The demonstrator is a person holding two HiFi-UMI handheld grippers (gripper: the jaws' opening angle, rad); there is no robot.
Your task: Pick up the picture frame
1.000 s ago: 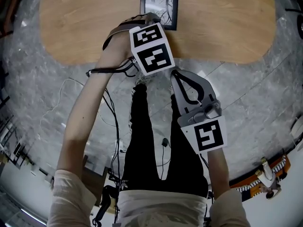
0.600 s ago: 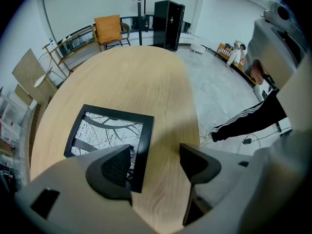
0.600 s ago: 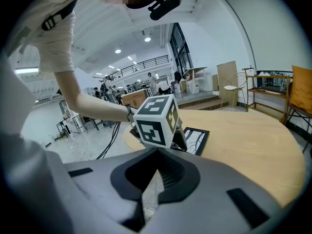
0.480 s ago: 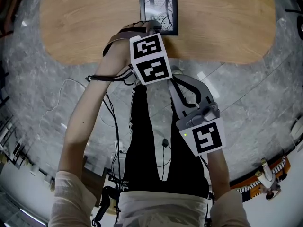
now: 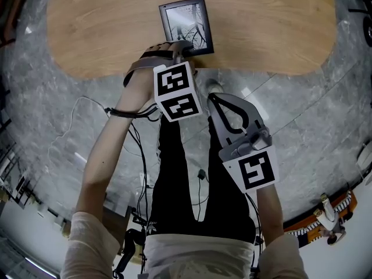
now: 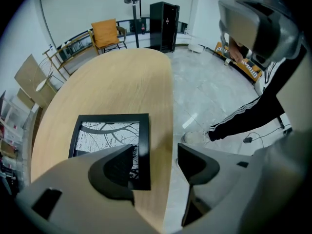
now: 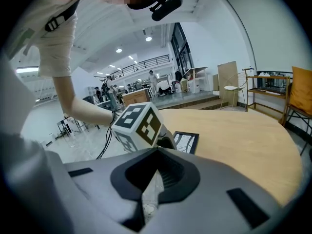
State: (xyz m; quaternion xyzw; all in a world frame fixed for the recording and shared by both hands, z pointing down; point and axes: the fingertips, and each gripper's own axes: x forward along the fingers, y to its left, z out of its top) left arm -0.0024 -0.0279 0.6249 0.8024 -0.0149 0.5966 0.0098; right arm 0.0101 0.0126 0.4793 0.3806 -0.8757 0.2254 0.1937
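left tongs [image 6: 155, 164] stand apart over the near rim of the desk [image 5: 87, 28], pointing steeply down, and have just been closing a little. picture frame [image 6: 109, 145] lies on the wood right below them. in the left gripper view the left jaw covers the frame's near right part, the frame's black right border shows in the gap, and the right jaw shows against the floor [image 5: 302, 115] past the desk rim. no pad clearly presses on the frame, so no grip shown. right tongs [image 7: 156, 152] are together with nothing in them, held low over the floor by the person's legs, well apart from the frame. head view hides the left tips under the marker cube [image 5: 176, 90] and the hand [image 5: 152, 60], but shows the frame sitting skewed to the desk rim, its near right corner close to that rim. right gripper view gives the side look: the cube in front, the frame low on the wood just behind it. only the left gripper view shows the jaw gap. bare wood is wide open left, right and beyond the frame; the near rim is the tight side. an orange chair [image 6: 106, 32] and a black cabinet [image 6: 163, 19] stand past the far end of the desk, well clear.
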